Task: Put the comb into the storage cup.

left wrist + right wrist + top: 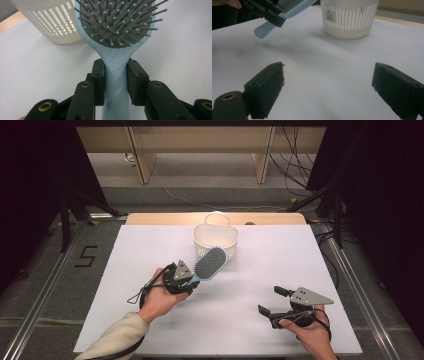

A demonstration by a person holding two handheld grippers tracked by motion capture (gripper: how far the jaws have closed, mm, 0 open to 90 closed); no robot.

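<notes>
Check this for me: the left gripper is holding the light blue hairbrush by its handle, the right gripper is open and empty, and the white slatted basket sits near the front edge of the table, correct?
Not quite. The white slatted basket sits toward the far edge of the table, as the high view shows. The rest stands: the left gripper clamps the light blue hairbrush by its handle, and the right gripper is open and empty.

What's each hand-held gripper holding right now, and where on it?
The left hand-held gripper clamps the blue hairbrush by its handle, just below the head. The right hand-held gripper is open, holding nothing.
</notes>
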